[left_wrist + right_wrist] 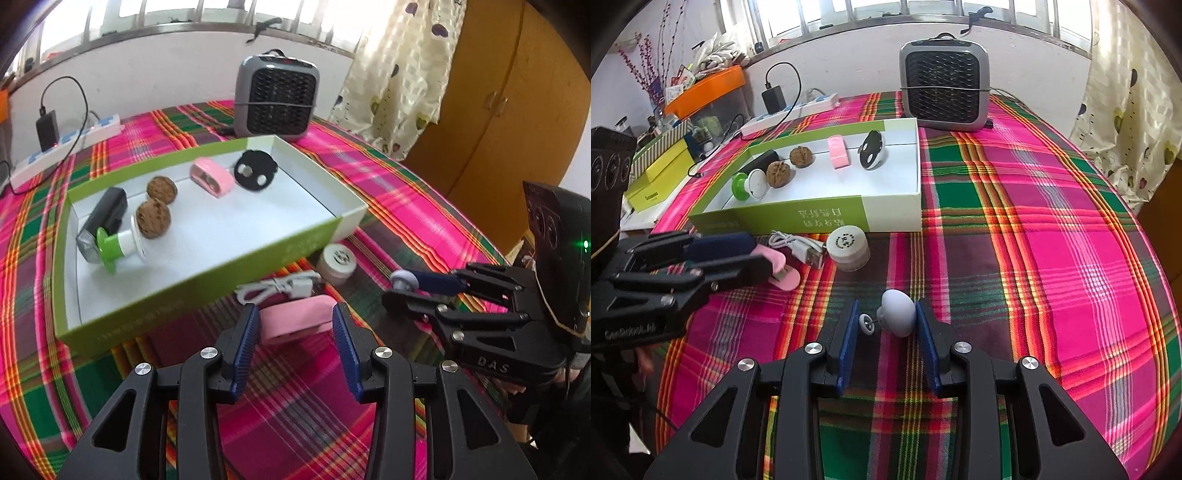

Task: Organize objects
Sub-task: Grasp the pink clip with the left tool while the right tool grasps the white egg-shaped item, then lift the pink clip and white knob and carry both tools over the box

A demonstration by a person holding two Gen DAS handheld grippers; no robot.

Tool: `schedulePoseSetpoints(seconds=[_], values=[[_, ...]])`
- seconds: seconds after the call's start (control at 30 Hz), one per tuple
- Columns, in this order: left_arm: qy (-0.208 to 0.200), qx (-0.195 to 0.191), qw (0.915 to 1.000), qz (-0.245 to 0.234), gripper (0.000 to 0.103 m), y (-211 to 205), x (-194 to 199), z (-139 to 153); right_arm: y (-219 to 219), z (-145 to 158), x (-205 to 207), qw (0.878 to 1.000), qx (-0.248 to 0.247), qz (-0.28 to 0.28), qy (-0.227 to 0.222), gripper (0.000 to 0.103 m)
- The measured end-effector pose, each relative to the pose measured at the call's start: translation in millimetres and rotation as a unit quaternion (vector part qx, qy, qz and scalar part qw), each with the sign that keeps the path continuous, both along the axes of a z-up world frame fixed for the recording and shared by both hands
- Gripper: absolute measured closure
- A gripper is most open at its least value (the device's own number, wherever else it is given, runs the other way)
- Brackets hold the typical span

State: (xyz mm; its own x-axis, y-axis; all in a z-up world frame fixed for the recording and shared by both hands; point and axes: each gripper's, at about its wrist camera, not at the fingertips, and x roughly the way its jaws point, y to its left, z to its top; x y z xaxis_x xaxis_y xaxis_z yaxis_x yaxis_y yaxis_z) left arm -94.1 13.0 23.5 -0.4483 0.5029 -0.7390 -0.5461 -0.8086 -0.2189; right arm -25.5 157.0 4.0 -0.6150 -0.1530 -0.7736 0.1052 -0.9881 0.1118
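The left gripper (295, 332) stands wide open with its pads either side of a pink clip (295, 323) that lies on the plaid cloth (295, 398); the pads look clear of the clip, so I judge it is lined up for a grasp and not yet held. Just beyond the gripper's tips lie a white cable (277, 290) and a small round tin (337, 263), and past those sits the green-sided box (184, 291), where two walnuts (153, 218), a second pink clip (212, 176), a black-and-white piece (255, 170), a black gadget (105, 218) and a green-and-white knob (122, 243) lie in a loose row (the sorted things, presumably). To its right, the right gripper (886, 325) is part closed around a pale lilac knob (898, 312), its right pad touching the knob's side, apparently keeping hold of it until the box is reached.
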Motion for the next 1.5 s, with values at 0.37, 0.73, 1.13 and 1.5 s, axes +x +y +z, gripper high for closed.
schedulePoseSetpoints(seconds=[0.37, 0.73, 1.13, 1.5], values=[[-0.005, -0.006, 0.9992, -0.040, 0.064, 16.2, 21.8, 0.2, 9.0, -0.3, 4.9, 1.000, -0.001, -0.005, 0.001, 0.070], [0.022, -0.030, 0.9987, -0.036, 0.064, 23.5, 17.8, 3.4, 18.4, -0.7, 7.7, 1.000, -0.004, -0.009, 0.003, 0.070], [0.004, -0.048, 0.9976, -0.049, 0.064, 47.1, 9.2, -7.8, 28.2, -0.7, 7.7, 1.000, -0.009, -0.010, 0.006, 0.070], [0.001, -0.053, 0.9983, -0.027, 0.065, 53.6, 12.5, -7.6, 32.5, -1.0, 8.2, 1.000, -0.012, -0.003, 0.012, 0.070]])
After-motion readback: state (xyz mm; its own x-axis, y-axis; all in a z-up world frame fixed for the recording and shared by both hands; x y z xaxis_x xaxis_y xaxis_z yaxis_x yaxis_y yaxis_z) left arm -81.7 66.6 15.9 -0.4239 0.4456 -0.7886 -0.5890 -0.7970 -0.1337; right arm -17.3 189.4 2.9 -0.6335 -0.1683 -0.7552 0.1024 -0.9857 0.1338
